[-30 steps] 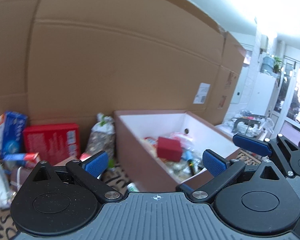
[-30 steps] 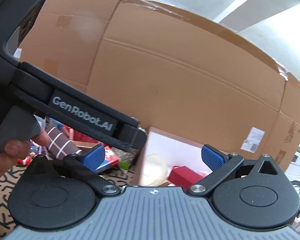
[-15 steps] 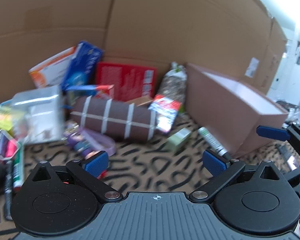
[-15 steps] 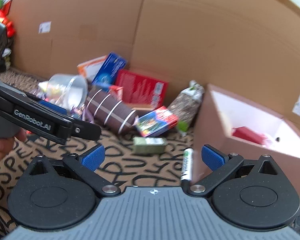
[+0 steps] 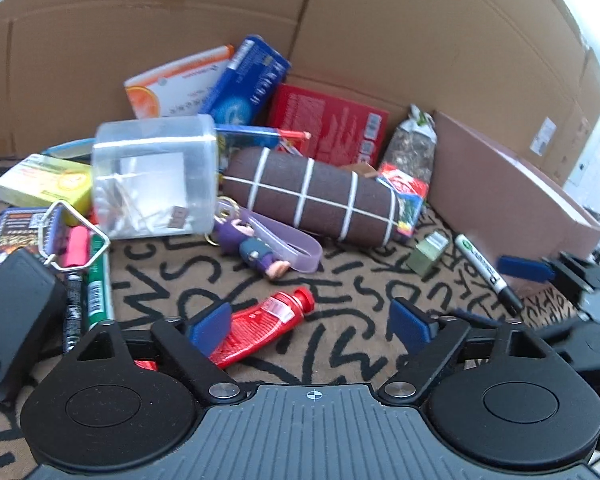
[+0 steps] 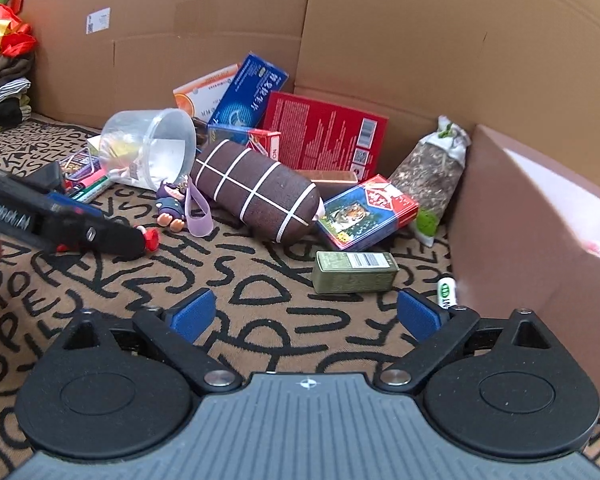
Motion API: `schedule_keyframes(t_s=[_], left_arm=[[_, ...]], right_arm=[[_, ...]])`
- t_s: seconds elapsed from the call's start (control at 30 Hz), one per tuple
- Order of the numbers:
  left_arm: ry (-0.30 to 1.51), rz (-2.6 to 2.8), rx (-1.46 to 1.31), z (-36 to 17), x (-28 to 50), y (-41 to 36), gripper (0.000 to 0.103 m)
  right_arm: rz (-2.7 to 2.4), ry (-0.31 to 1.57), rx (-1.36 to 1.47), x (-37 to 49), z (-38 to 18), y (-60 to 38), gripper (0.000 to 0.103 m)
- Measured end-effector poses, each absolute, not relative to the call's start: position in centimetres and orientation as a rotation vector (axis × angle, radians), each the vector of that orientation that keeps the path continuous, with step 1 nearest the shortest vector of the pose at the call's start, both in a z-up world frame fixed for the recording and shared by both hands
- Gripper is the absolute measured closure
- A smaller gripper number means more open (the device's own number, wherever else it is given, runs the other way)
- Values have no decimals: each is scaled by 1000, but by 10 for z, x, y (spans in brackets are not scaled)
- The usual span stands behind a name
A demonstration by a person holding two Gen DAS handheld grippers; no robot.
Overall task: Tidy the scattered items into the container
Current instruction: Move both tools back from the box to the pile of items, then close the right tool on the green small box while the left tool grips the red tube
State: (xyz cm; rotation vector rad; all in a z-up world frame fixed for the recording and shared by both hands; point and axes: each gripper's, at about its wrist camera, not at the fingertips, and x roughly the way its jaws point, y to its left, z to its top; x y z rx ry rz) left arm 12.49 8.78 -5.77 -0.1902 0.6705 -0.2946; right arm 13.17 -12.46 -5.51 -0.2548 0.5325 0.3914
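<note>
My left gripper (image 5: pixel 310 326) hovers low over the patterned mat, its jaws closing. A red tube (image 5: pixel 268 320) lies on the mat just inside the left pad, untouched. My right gripper (image 6: pixel 305 315) is also closing, with only mat between its pads. A green tin (image 6: pixel 354 272) lies just beyond it, and a marker (image 6: pixel 446 290) lies by the right pad. The brown container box (image 6: pixel 520 220) stands at the right, with its white inside showing. In the left wrist view the same box (image 5: pixel 500 188) appears behind the right gripper's blue pads (image 5: pixel 520 270).
A brown pouch with white lines (image 5: pixel 312 196), a clear tub (image 5: pixel 156 176), a purple figurine keychain (image 5: pixel 260 252), a red box (image 5: pixel 328 128) and a card pack (image 6: pixel 366 212) crowd the mat. Pens (image 5: pixel 96 280) lie at the left. A cardboard wall (image 6: pixel 380 40) closes the back.
Both grippers have dropped and swung down from the cardboard wall and box toward the clutter on the mat. Both pairs of pads stand slightly closer together.
</note>
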Motion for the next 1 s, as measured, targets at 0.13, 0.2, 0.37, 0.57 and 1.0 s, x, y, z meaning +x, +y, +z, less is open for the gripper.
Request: schedule_keyframes(t_s=[0.13,0.2,0.37,0.57,1.0], left_arm=[[683,-292,-160,-64,129,83,13],[685,-287,-141,-67,131,81,15],[686,-263,-84,-69,134,80,28],[684,-212,-53,-68,131,81,47],[702,-221,-29,-64,129,77,72]], right_arm=[[377,550,-251,142,-61,-120,11],[377,559,-250,145,-63,-119,14],[376,585,-239,155,-70,-118,19],[353,575,-238,167,-70,-119,19],[364,589,-229,191,-71,-123,33]])
